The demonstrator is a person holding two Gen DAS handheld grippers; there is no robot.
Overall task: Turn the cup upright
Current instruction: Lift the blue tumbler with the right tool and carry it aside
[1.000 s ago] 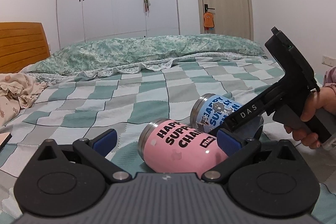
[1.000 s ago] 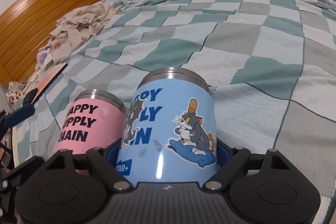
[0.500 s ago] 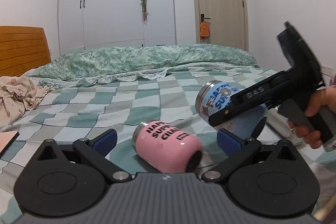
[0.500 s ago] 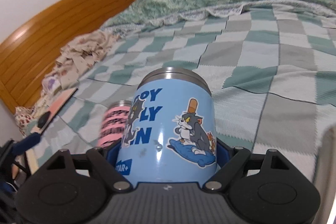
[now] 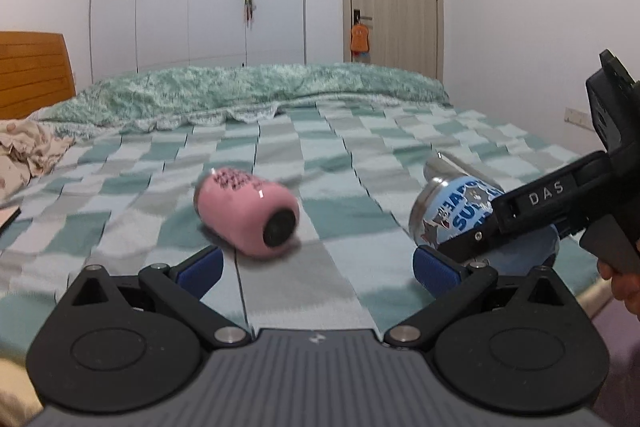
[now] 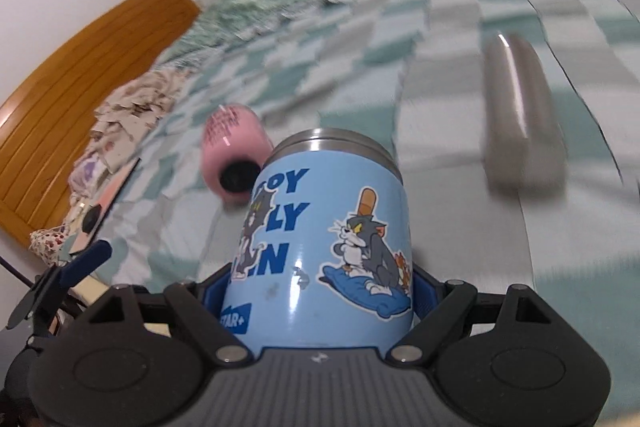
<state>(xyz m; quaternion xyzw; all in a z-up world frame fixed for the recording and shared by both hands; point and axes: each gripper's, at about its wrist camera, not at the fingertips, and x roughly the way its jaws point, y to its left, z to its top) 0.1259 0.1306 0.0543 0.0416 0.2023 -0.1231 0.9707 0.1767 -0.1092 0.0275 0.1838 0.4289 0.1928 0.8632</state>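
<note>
A blue cartoon cup [image 6: 324,251] with a steel rim is clamped between my right gripper's [image 6: 320,287] blue pads, lifted off the bed and tilted; it also shows in the left wrist view [image 5: 460,211]. A pink cup [image 5: 248,213] lies on its side on the checked bedspread, its black base toward the camera, blurred; it shows in the right wrist view [image 6: 232,155] too. My left gripper [image 5: 316,267] is open and empty, just short of the pink cup.
The checked bedspread [image 5: 340,147] covers the bed, with a green quilt [image 5: 240,87] at the back and a wooden headboard [image 5: 32,75] at left. A grey oblong object [image 6: 520,119] lies on the bed right of the blue cup. Crumpled cloth [image 5: 28,151] lies at left.
My right gripper has lifted the blue cup off the bed and swung it right. The pink cup has rolled so its base faces the left camera. My left gripper has drawn back.
</note>
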